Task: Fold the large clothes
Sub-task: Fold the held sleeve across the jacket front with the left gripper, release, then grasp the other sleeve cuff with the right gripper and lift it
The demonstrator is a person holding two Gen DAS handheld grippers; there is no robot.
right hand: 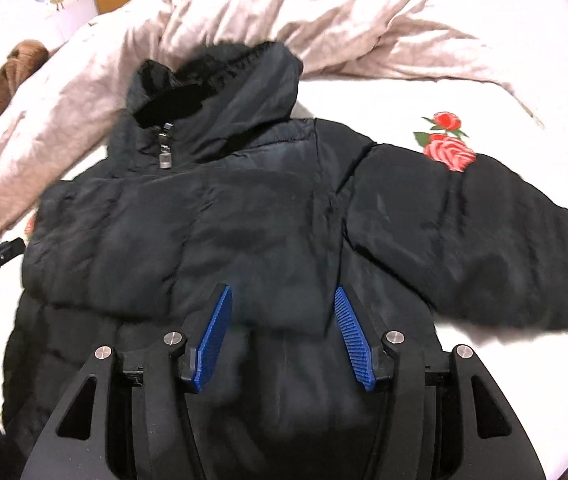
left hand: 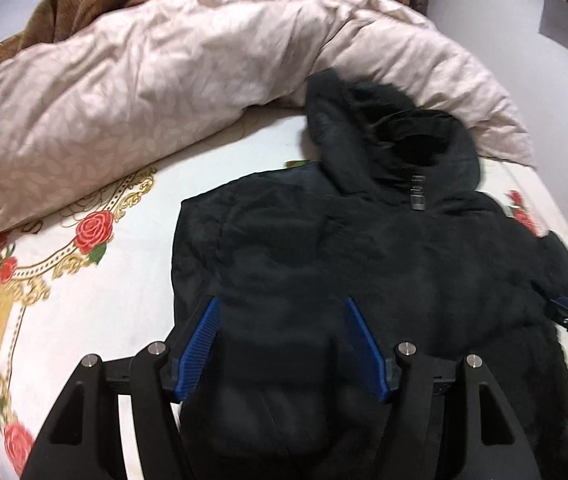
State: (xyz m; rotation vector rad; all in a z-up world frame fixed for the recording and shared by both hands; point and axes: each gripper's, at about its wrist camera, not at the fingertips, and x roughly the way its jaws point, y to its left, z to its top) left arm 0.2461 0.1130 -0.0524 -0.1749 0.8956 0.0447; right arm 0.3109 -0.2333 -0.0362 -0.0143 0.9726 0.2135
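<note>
Jacket (right hand: 243,216) lies front-up on the bedsheet (left hand: 95,312), one sleeve (right hand: 484,240) spread outward for folding. Your left gripper (left hand: 281,308) and right gripper (right hand: 284,300) hover above it, jaws apart, gripping nothing.

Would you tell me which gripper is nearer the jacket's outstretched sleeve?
Right. The right gripper hovers beside the sleeve; the left gripper is over the jacket's opposite side.

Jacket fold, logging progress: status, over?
Left gripper, right gripper open, empty, over jacket. One sleeve folded in, other sleeve still spread. Duvet crowds hood.
</note>
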